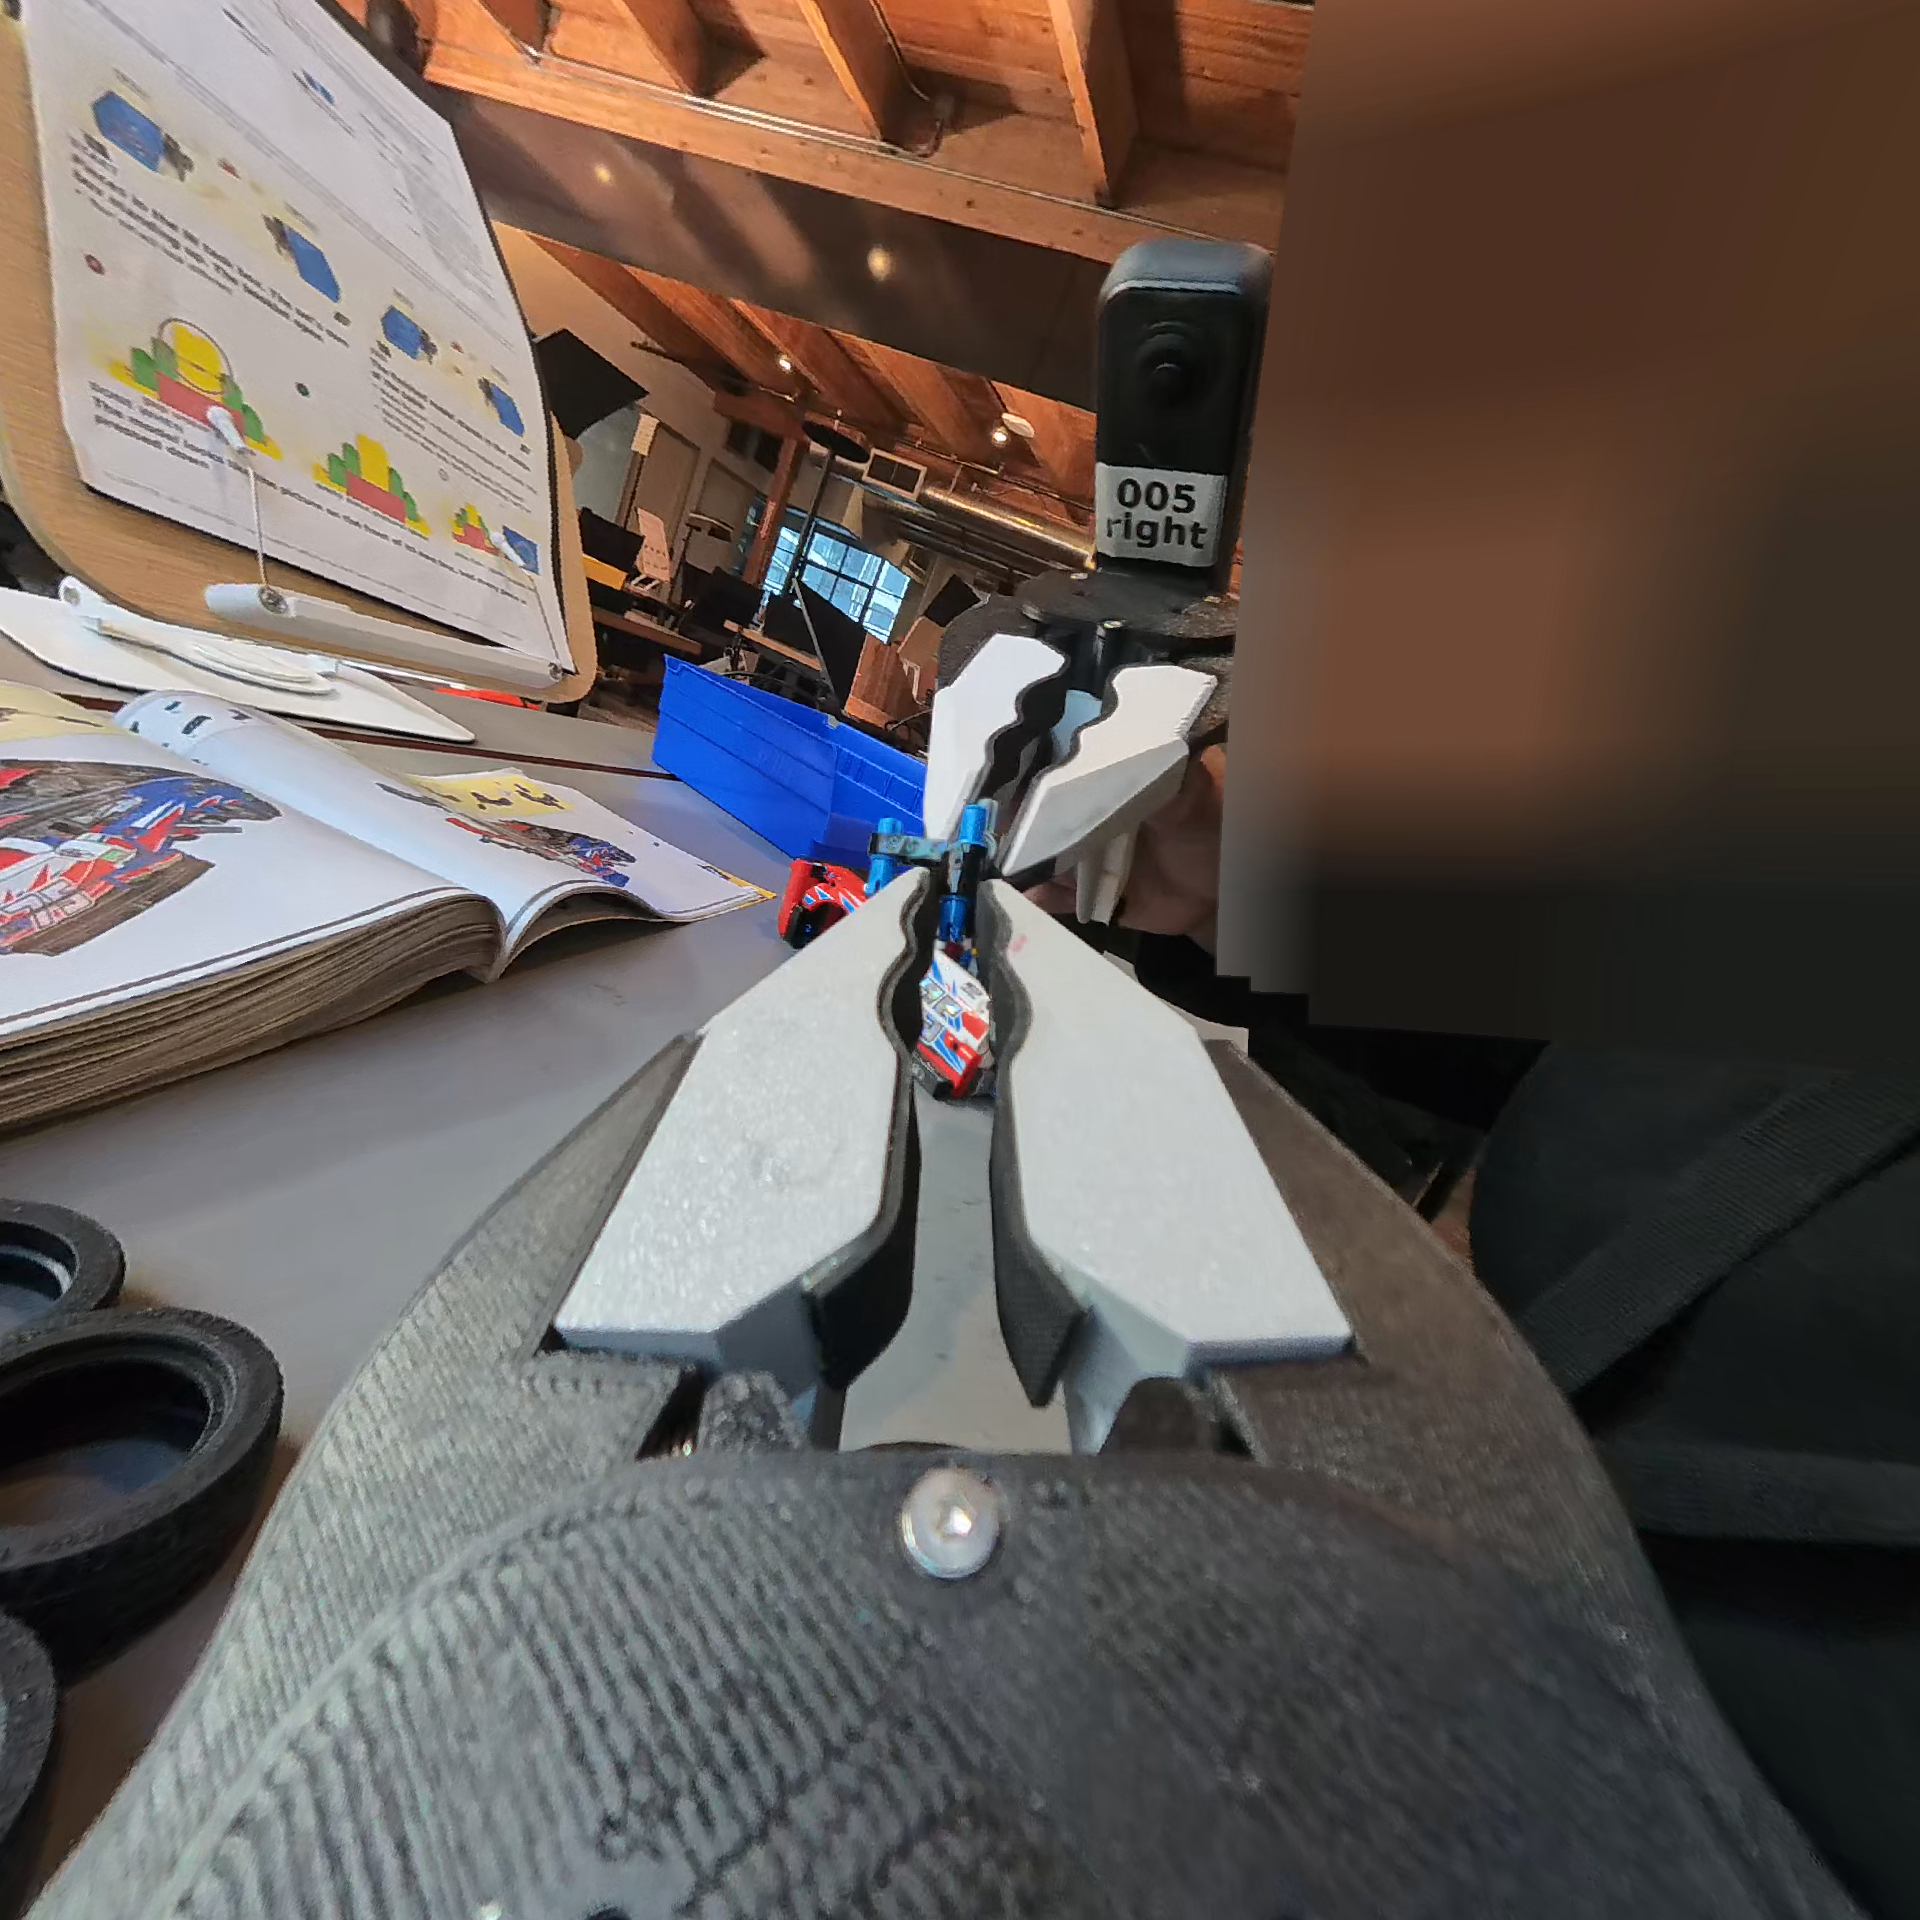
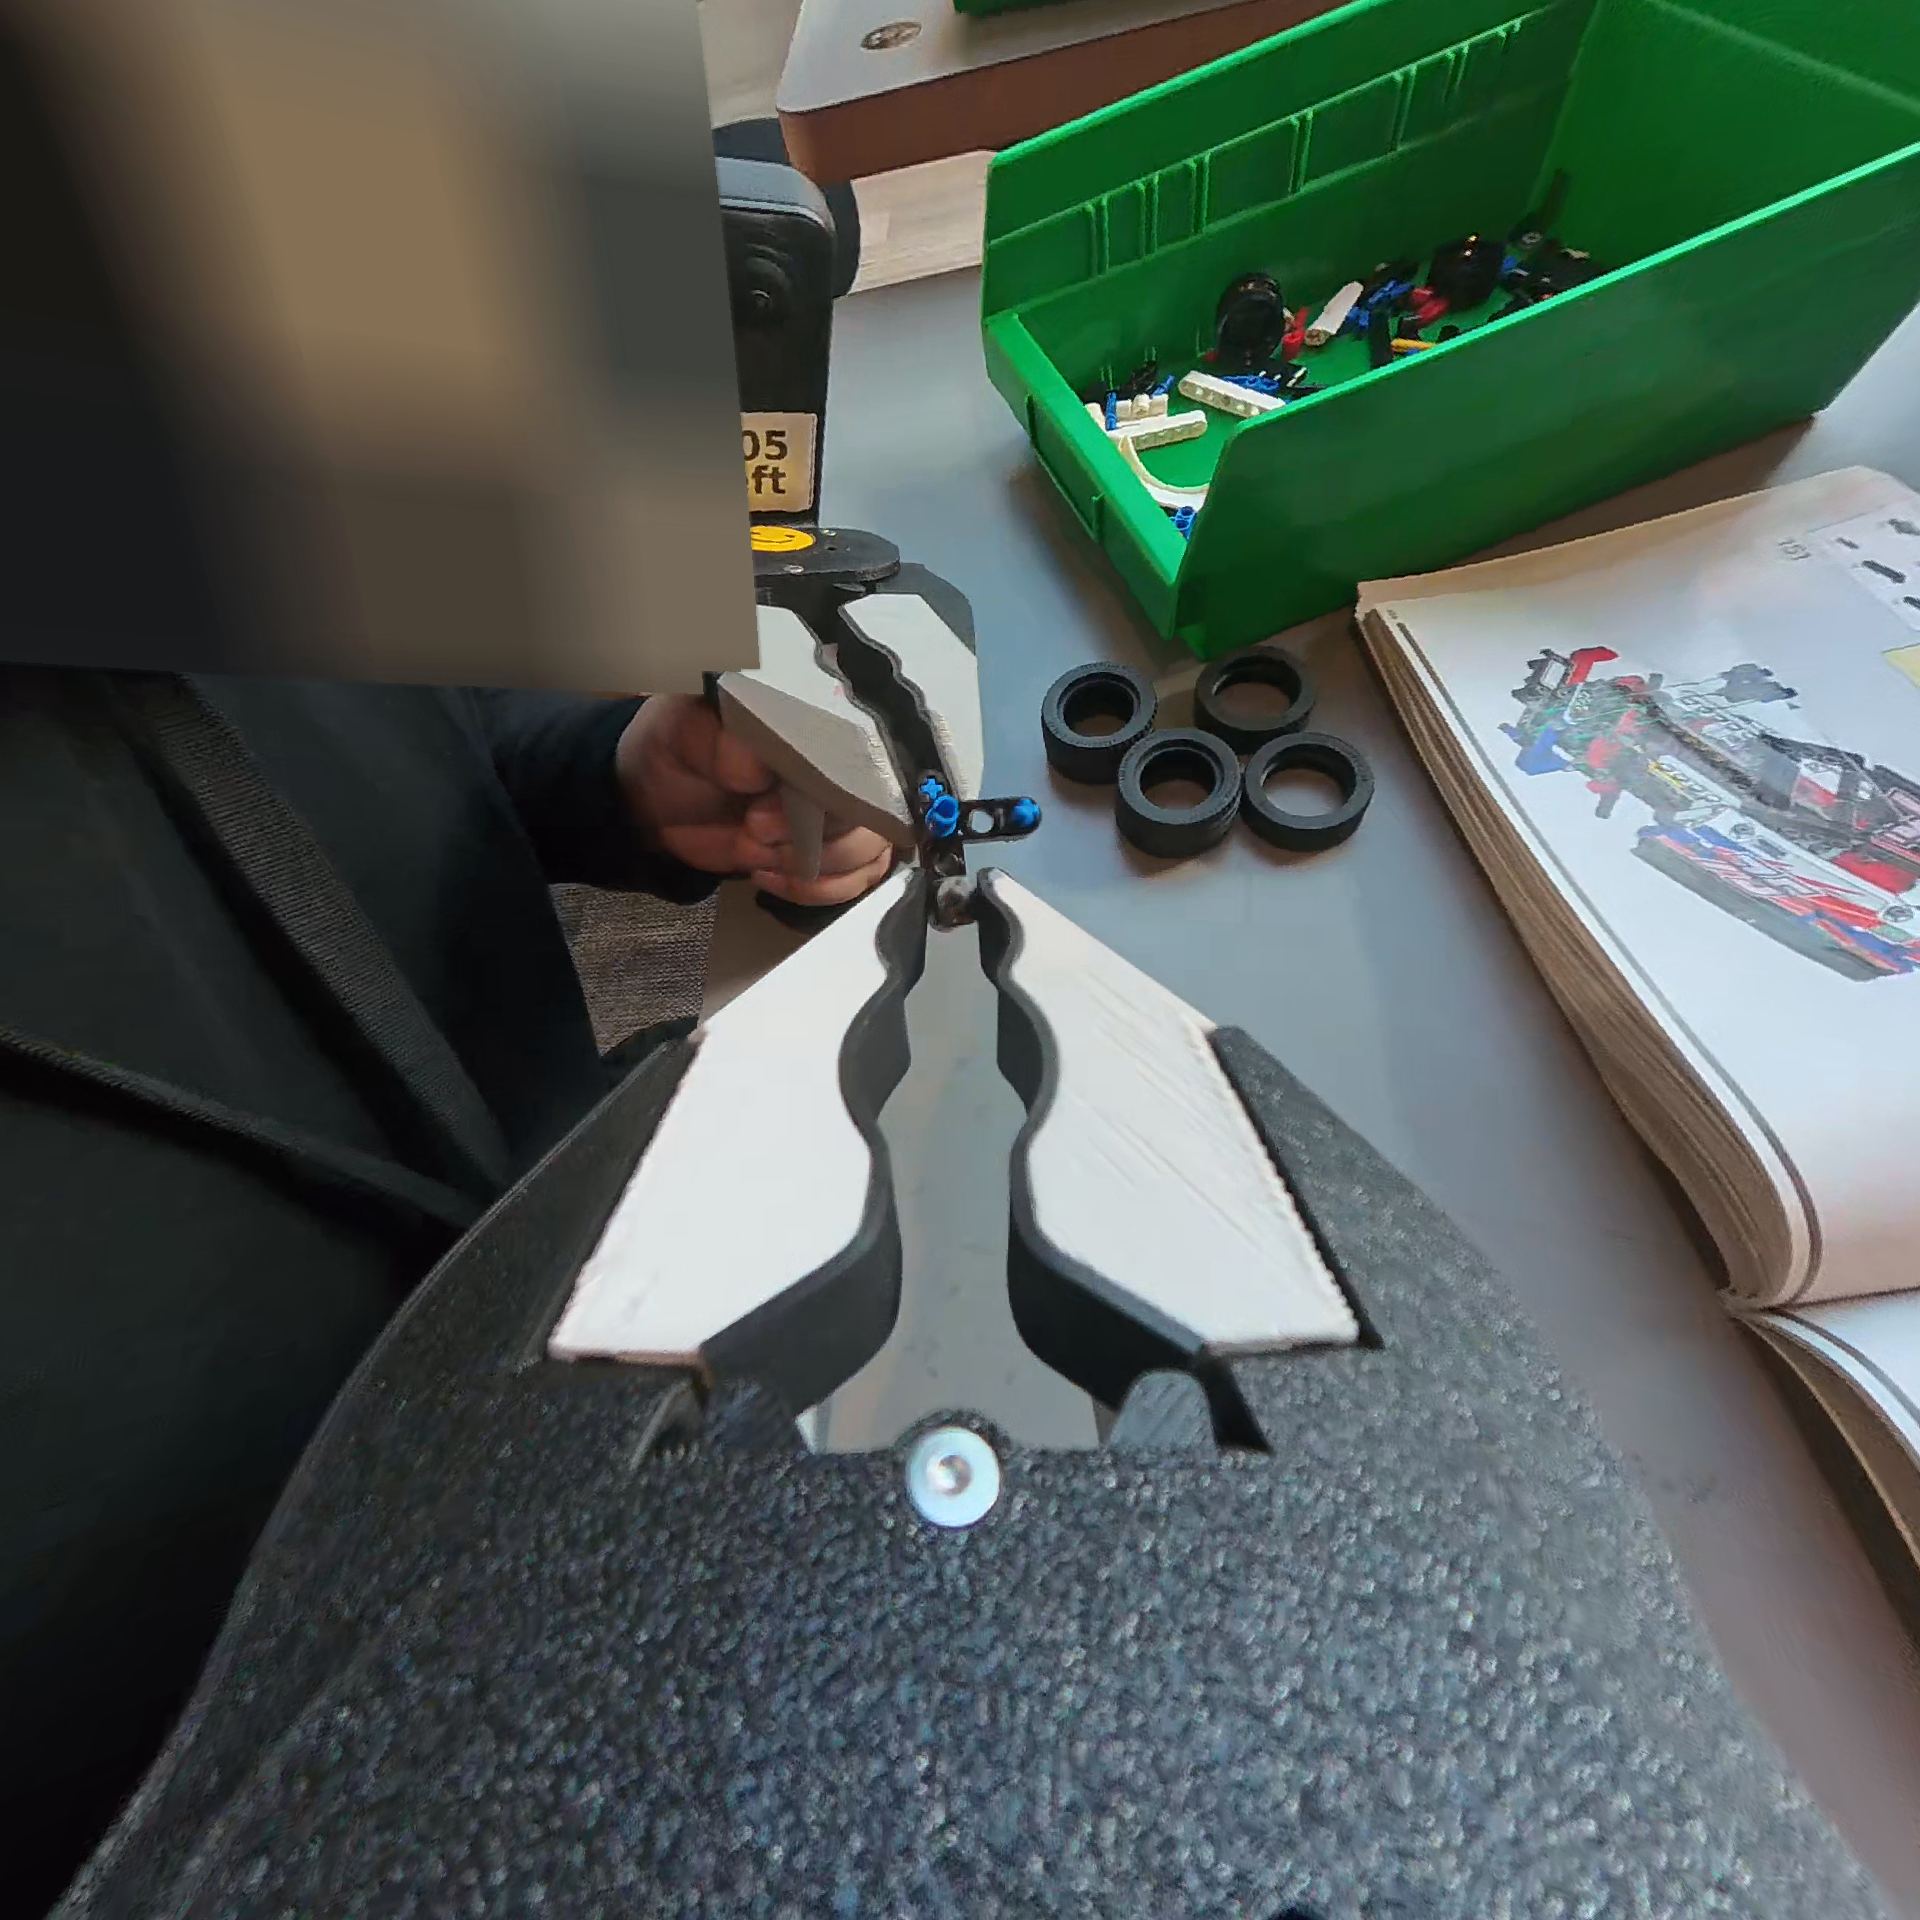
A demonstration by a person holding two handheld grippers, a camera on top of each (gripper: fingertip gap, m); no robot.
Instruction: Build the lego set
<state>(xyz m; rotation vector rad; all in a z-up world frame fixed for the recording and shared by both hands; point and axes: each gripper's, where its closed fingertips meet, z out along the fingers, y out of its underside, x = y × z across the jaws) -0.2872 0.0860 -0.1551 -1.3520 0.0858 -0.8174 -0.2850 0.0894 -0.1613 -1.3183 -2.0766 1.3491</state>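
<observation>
A small black Lego beam with blue pins (image 2: pixel 979 821) is held in the air between both grippers, which face each other tip to tip. My right gripper (image 2: pixel 951 902) is shut on the beam's lower end. My left gripper (image 1: pixel 952 902) is shut on a blue pin (image 1: pixel 954 906) of the same piece. The left gripper also shows in the right wrist view (image 2: pixel 928 798), held by a hand. The right gripper also shows in the left wrist view (image 1: pixel 975 831). Red, white and blue built Lego parts (image 1: pixel 951 1023) lie on the grey table below, with another (image 1: pixel 821 899) to the left.
A green bin (image 2: pixel 1403 499) with loose Lego pieces stands at the back. Several black tyres (image 2: pixel 1195 753) lie in front of it and also show in the left wrist view (image 1: pixel 114 1434). An open instruction booklet (image 2: pixel 1662 883), a blue bin (image 1: pixel 769 769) and a propped picture sheet (image 1: pixel 281 312) stand around. My two grippers' fingertips are within a few centimetres of each other.
</observation>
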